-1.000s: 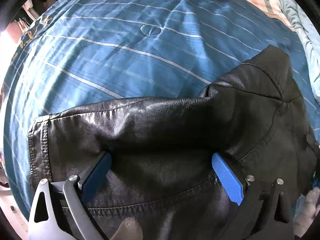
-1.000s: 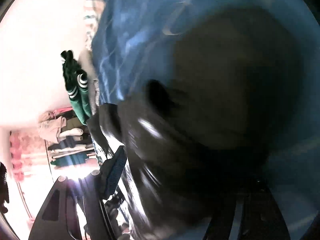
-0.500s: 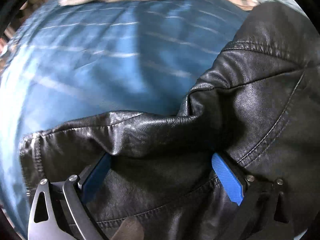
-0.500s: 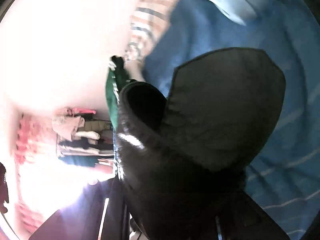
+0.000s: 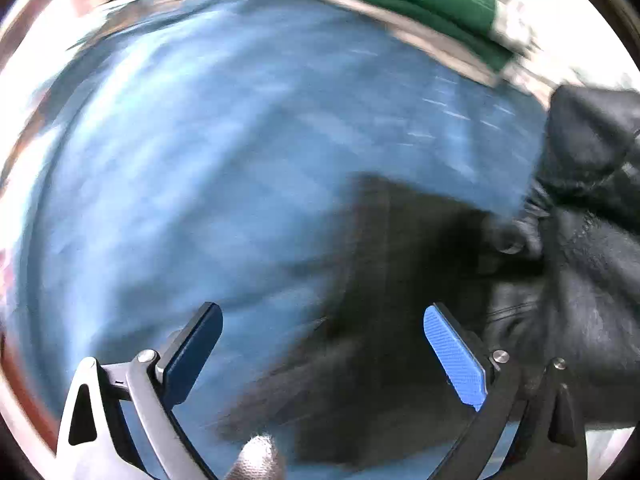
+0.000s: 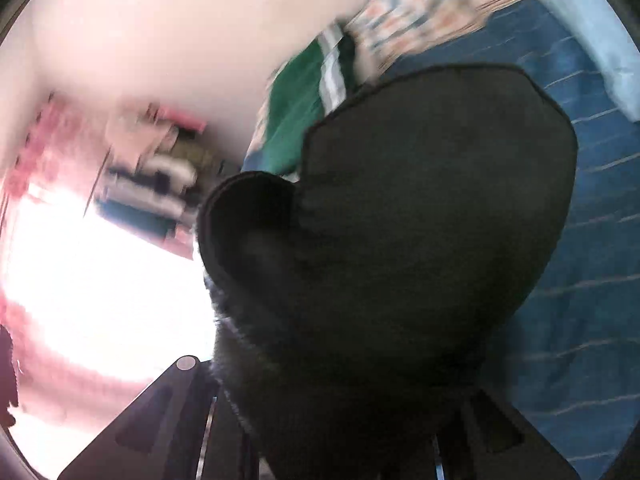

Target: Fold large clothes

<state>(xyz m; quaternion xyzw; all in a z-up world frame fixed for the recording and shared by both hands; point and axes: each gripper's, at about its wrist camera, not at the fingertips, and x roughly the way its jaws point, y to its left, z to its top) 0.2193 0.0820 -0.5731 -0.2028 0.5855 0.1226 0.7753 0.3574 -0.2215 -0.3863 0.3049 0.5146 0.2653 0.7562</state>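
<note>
A black leather jacket (image 5: 580, 264) hangs at the right of the left wrist view, lifted above the blue striped bedspread (image 5: 200, 180). My left gripper (image 5: 320, 344) is open, its blue pads wide apart, with nothing between them; the view is motion-blurred. In the right wrist view the jacket (image 6: 400, 260) fills the middle, bunched over my right gripper (image 6: 340, 432). Its fingers are hidden under the leather, and the jacket hangs from it above the bedspread (image 6: 580, 320).
A green garment with white stripes (image 5: 420, 4) and a plaid cloth (image 6: 420, 20) lie at the far edge of the bed. A pale blue quilt (image 6: 580, 8) lies beside them. Shelves of clothes (image 6: 160, 168) stand by a bright window.
The jacket has left my left gripper's jaws and moved up and to the right. My right gripper has lifted it higher. The left view has swung left over the bedspread.
</note>
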